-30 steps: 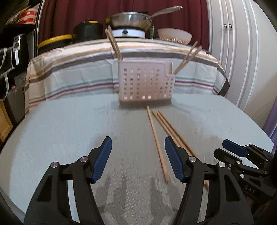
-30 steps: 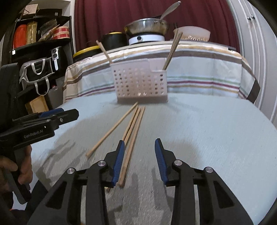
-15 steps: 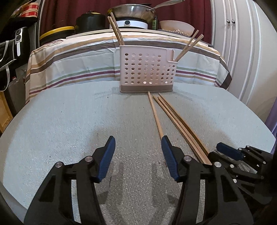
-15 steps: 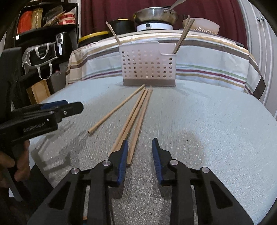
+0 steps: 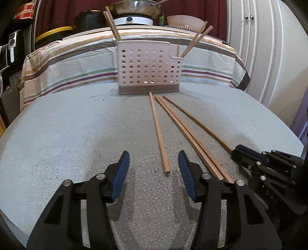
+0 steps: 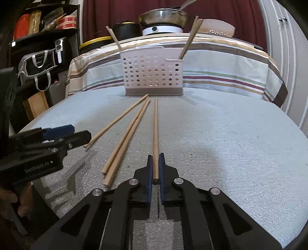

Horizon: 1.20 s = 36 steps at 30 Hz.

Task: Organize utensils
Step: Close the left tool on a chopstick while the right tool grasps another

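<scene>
Pale blue-grey round table [image 6: 221, 138], textured top, with a striped cloth [image 6: 221, 63] covering a second surface behind it.

Right gripper [image 6: 156, 167]: fingers together, clamped on the near end of one chopstick [image 6: 155, 130]. The stick runs straight ahead from the blue pads [image 6: 149, 173] toward the basket, lying low along the table; its far tip stops just short of the basket base.

Left of those fingers: a pair of chopsticks [image 6: 127, 140] lying side by side, touching, near ends just beside the right gripper's left finger. Further left, a single chopstick [image 6: 117, 121] angled outward, apart from the pair.

Left gripper [image 5: 153, 165]: fingers wide apart, holding nothing, hovering low over the table. The near end of the single chopstick [image 5: 159, 132] lies between the fingers, closer to the right-hand one, touching neither. The pair [image 5: 190, 138] passes just outside the right finger. Beyond that, the gripped stick [image 5: 198, 123] ends in the right gripper [image 5: 240, 152].

Ahead of both: perforated utensil basket [image 5: 149, 67] upright near the table's far edge, brown base. Two chopsticks [image 5: 112, 25] lean left out of its left end; two more [image 5: 196, 39] lean right out of the small right compartment.

Open room: bare table to the left of the left gripper out to the rim; bare table to the right of the right gripper out to the rim. Table edge curves close under both grippers on the near side.

Outward: pan [image 6: 163, 18], bowl [image 6: 217, 26] and black pots [image 6: 126, 28] on the clothed surface; shelving with bags [image 6: 38, 63] far left; white cupboard doors [image 5: 256, 48] far right.
</scene>
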Available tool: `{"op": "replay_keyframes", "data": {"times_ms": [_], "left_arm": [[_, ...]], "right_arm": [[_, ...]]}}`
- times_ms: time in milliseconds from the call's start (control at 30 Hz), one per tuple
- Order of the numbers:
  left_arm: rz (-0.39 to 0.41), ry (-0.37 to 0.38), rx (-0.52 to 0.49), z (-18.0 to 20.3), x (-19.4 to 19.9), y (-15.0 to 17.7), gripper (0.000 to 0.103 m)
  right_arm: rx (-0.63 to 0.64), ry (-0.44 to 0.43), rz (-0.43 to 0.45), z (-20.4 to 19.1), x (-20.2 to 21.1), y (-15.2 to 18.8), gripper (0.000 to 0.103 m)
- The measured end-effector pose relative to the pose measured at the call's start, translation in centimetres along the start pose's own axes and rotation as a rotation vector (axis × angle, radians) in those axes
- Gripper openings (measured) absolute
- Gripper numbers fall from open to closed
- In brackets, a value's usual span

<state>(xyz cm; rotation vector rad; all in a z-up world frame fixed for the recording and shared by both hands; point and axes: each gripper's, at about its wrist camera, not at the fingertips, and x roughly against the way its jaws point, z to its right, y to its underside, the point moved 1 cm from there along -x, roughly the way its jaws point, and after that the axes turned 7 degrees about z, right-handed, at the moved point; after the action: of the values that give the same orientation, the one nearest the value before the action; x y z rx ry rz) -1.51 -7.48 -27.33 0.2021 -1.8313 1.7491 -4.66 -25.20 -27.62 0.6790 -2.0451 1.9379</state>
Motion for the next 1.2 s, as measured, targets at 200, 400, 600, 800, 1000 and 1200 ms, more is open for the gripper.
{"op": "replay_keyframes", "data": {"times_ms": [200, 400, 600, 800, 1000, 1200], "left_arm": [[-0.011, -0.008, -0.016, 0.5, -1.0, 0.6, 0.029], [0.011, -0.019, -0.041, 1.0, -1.0, 0.6, 0.022], [0.008, -0.022, -0.043, 1.1, -1.2, 0.7, 0.008], [0.022, -0.030, -0.047, 1.0, -1.1, 0.7, 0.007], [0.038, -0.038, -0.047, 0.7, -0.6, 0.7, 0.006], [0.075, -0.053, -0.045, 0.2, 0.4, 0.0, 0.006]], "right_arm": [[-0.011, -0.001, 0.001, 0.3, 0.0, 0.1, 0.007], [-0.025, -0.008, 0.003, 0.5, -0.1, 0.2, 0.007], [-0.040, -0.009, 0.011, 0.7, -0.1, 0.3, 0.008], [-0.041, -0.013, 0.014, 0.6, 0.0, 0.3, 0.008], [-0.037, -0.026, 0.011, 0.6, 0.1, 0.3, 0.007], [-0.038, -0.024, 0.037, 0.5, 0.8, -0.3, 0.007]]}}
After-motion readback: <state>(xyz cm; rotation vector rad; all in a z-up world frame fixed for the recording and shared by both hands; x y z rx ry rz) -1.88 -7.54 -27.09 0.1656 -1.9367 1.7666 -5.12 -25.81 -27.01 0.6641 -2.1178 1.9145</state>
